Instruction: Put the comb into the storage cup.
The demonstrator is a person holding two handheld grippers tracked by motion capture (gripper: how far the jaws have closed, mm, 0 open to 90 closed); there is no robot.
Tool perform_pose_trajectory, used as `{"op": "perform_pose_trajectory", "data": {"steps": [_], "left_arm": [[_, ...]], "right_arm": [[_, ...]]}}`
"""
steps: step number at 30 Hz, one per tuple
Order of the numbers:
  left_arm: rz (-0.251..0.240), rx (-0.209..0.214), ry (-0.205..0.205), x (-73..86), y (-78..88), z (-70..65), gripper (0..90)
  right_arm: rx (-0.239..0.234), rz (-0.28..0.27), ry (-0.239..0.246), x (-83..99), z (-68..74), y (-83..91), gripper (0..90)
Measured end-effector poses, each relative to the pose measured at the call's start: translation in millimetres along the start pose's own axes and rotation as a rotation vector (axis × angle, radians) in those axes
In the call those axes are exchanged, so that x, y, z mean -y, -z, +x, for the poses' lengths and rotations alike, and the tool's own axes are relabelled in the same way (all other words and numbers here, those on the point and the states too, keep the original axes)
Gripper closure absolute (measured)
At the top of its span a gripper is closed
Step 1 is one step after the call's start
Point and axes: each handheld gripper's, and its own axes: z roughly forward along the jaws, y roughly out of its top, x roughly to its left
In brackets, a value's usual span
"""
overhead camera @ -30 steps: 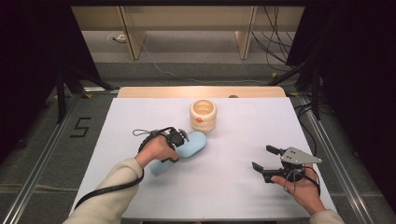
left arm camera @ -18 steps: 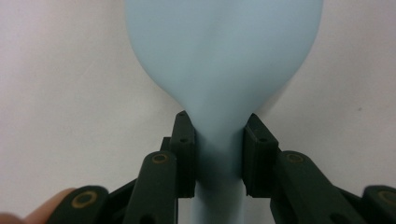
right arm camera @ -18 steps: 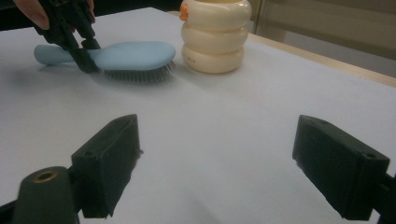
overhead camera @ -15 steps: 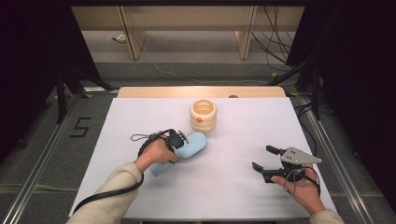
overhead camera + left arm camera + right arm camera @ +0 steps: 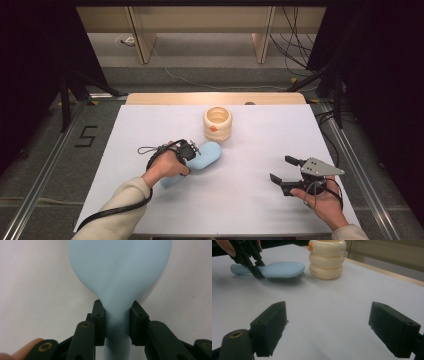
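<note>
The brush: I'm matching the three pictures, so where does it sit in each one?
High view: the brush lies left of centre, under the left gripper.
Left gripper view: its head fills the top, neck clamped between the jaws.
Right gripper view: upper left, bristles down.
Shared landmark: the cream jar beside the brush head.

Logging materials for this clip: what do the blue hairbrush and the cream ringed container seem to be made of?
Hairbrush: looks like smooth matte plastic, evenly pale blue with soft highlights; dark, fine bristles underneath, probably nylon. The left claw grips its neck. Cream container: likely glossy moulded plastic, judging by shiny reflections on its three stacked rings, with a small orange part near the top.
</note>
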Motion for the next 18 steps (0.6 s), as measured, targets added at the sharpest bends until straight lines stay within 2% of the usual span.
{"op": "perform_pose_trajectory", "data": {"steps": [5,9,18], "left_arm": [[-0.025,-0.008,0.009,3.2,2.7,0.2,69.8],[-0.051,-0.003,0.032,5.9,6.4,-0.2,69.8],[-0.151,-0.026,0.061,14.5,15.9,-6.3,69.8]], "right_arm": [[0.000,0.000,0.000,0.0,0.0,-0.1,16.0],[0.000,0.001,0.001,0.1,0.1,-0.3,15.9],[0.000,0.003,0.000,0.4,0.2,-0.7,15.9]]}}
